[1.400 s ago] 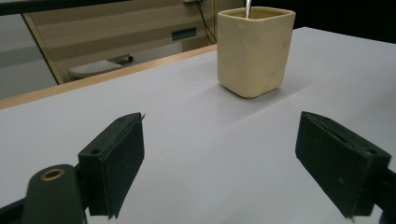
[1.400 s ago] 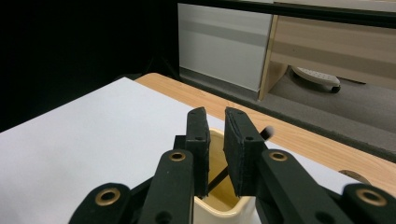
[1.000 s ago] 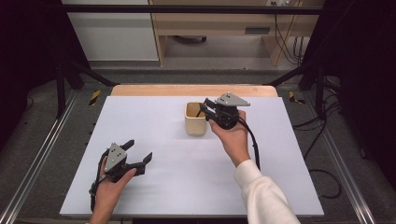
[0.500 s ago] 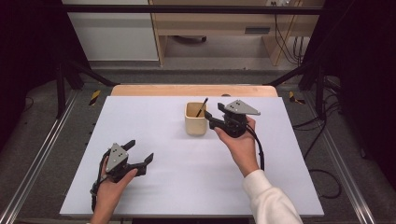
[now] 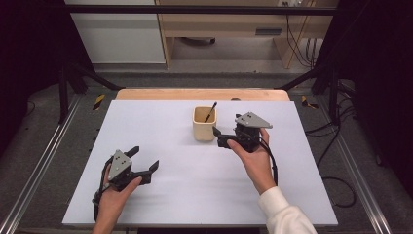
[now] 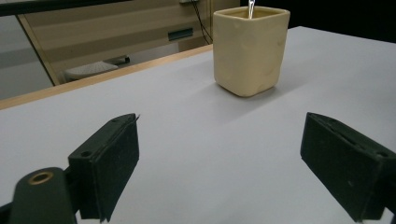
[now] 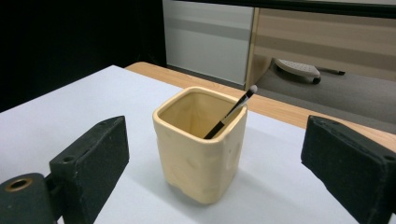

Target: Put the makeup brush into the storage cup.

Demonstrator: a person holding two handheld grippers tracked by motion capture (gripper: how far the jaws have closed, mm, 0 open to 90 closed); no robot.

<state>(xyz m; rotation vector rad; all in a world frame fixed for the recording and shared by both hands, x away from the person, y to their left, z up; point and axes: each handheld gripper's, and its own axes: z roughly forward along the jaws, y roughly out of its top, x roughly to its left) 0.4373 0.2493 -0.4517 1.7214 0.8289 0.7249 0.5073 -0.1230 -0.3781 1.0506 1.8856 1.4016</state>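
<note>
We have just opened our right gripper (image 5: 220, 137); the cup (image 5: 204, 124) with pencil (image 5: 211, 111) stands just beyond its empty fingers. Left gripper (image 5: 144, 159) open, empty.

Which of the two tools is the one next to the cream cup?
The right tool, in the hand with the white sleeve: it sits just right of the cream cup, jaws open. The left tool lies far off near the table's front-left.
</note>
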